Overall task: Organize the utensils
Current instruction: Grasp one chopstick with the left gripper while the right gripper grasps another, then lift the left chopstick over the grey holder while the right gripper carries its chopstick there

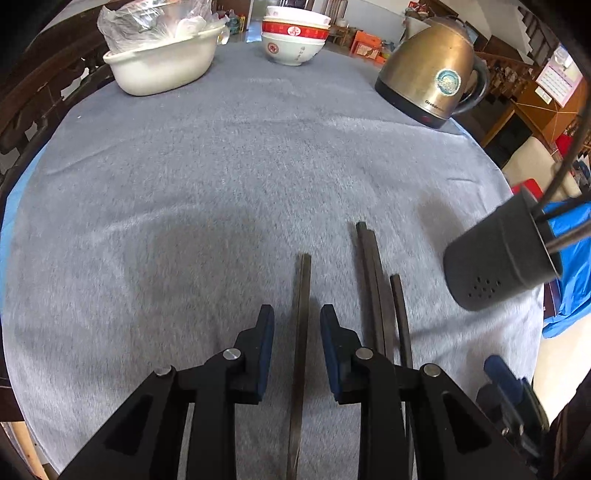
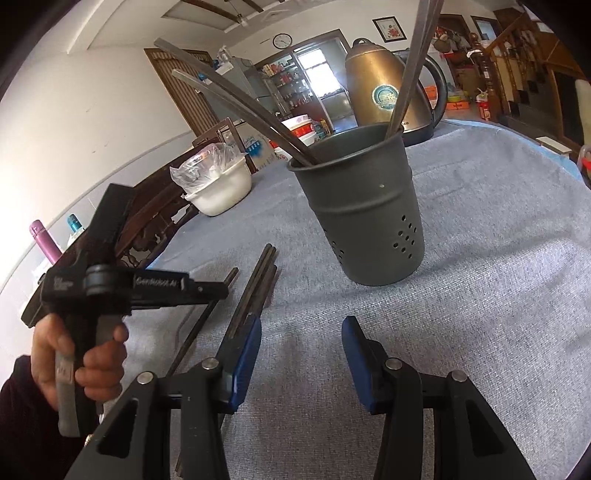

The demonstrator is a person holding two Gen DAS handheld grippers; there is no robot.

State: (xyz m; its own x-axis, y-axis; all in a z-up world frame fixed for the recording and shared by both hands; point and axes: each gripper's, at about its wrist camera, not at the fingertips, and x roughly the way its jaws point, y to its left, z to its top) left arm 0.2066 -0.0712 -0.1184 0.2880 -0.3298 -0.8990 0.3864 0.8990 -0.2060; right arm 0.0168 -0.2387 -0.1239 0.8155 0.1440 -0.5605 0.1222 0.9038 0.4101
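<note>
1. Kettle (image 1: 428, 70): biggest item on the grey cloth (image 1: 221, 166), standing at the far edge, well apart from the work. Low risk. A round sticker is on its side, print too small to read; the line near the base starts "Grande…" and the rest is unclear.

2. Holder (image 2: 360, 206): dark, perforated cup, upright on the cloth w/ several chopsticks already leaning out of it. It looks light and top-heavy (my guess), so a stick poked in at a slant, or a nudge from the right gripper (image 2: 301, 345), could tip it and spill the lot.

3. Bowl stack (image 1: 295, 35): at the far edge, red band w/ Chinese characters I can't make out. The white tub (image 1: 162, 61) w/ a plastic bag sits beside it. Neither is in the way.

4. Left gripper (image 1: 297, 332): jaws part open, pointing steeply down, straddling one chopstick (image 1: 301, 317); pads not touching it yet. Risk: a thin stick flat on soft cloth. The pads may pinch the nap, or roll the stick aside. The body reads "GenRobot.AI" in the right wrist view.

5. Right gripper: jaws apart, nothing between them, near the holder.

6. Loose chopsticks (image 1: 376, 295): three more lie just beside the straddled one. A skewed closing could drag a neighbour along.
</note>
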